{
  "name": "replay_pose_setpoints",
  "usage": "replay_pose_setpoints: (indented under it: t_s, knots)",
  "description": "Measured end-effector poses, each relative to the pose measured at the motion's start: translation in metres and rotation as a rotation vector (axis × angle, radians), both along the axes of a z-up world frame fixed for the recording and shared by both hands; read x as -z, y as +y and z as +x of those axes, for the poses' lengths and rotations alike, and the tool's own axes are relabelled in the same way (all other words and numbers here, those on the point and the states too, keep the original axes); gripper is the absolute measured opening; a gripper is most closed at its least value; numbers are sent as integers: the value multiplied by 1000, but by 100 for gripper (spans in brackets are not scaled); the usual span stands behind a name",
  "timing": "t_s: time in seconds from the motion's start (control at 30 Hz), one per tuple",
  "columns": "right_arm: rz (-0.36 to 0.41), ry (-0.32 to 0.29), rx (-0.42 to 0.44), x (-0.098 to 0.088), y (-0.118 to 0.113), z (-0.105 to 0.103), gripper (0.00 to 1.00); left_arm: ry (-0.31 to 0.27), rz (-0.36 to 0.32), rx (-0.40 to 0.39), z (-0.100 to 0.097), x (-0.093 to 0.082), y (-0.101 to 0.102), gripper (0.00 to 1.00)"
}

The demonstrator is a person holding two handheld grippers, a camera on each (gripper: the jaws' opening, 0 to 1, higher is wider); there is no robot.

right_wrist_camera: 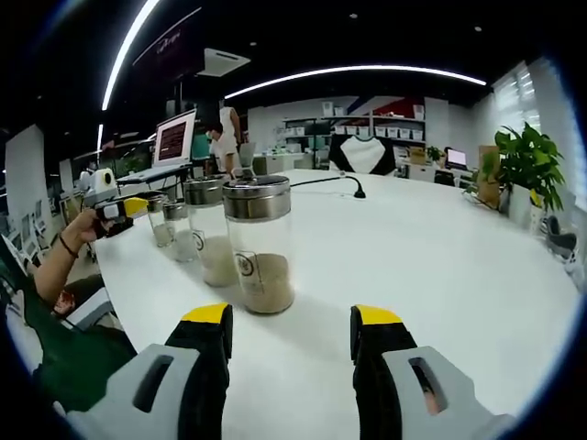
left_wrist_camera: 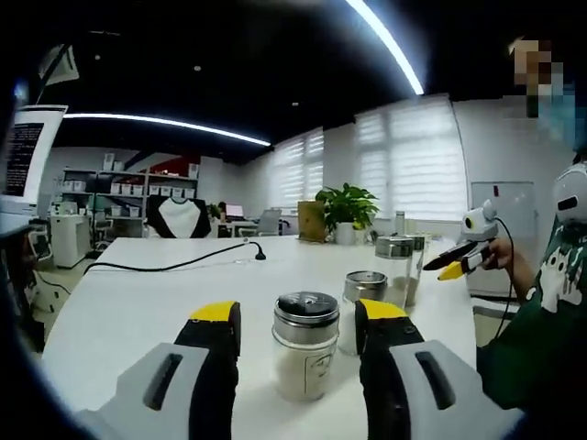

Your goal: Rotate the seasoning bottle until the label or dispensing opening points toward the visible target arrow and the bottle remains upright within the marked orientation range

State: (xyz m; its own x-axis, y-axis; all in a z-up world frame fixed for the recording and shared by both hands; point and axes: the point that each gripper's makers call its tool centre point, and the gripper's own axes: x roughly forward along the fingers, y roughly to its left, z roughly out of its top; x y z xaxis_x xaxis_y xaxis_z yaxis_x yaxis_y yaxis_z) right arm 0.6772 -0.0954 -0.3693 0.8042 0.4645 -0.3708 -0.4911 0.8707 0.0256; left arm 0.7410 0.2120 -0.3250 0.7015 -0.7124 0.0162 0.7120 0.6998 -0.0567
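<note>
Both tongs, left [left_wrist_camera: 298,323] and right [right_wrist_camera: 290,323], stand wide apart, gripping nothing, the left flanking a squat glass seasoning bottle [left_wrist_camera: 305,345] with ribbed metal lid, half full of pale powder, upright on the smooth white surface [left_wrist_camera: 138,302], taller sandy-filled jars [right_wrist_camera: 260,240] lined beyond.

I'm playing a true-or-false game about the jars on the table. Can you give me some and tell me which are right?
1. The left gripper is squeezing a jar. False: its jaws are open, with the nearest jar between them, apart from both.
2. The jars stand upright on a white table. True.
3. The tall jar in the right gripper view is full to the top. False: powder fills only the bottom.
4. A green potted plant stands at the table's far end. True.
</note>
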Motion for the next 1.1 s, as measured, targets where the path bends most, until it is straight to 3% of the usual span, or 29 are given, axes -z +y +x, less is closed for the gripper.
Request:
replay_pose_setpoints:
  t_s: [0.1, 0.33, 0.43, 0.57, 0.67, 0.73, 0.77, 0.9, 1.1]
  knots:
    - [3, -3, 1, -1, 0, 0, 52, -17, 1, -38, -8, -4, 3, 53]
    - [15, -6, 12, -3, -3, -2, 52, 40, 41, -222, -29, -3, 9, 56]
    - [32, -7, 18, -4, -2, -3, 52, 65, 94, -295, -39, 6, 6, 61]
    - [75, -7, 36, -2, -2, -5, 52, 89, 90, -424, -48, 16, 8, 69]
    - [79, -17, 37, -2, -1, -5, 52, 33, 147, -439, -56, 17, 1, 70]
    - [112, -31, 51, -2, 0, -5, 52, 19, 113, -477, -59, 14, -2, 72]
    - [136, -25, 64, -1, 1, -5, 52, 17, 106, -473, -59, 14, -6, 74]
    - [103, -21, 47, 5, 5, -10, 52, 35, 76, -489, -62, 18, -15, 82]
    - [121, -26, 33, 6, 11, -12, 53, 55, 55, -553, -71, 28, -16, 95]
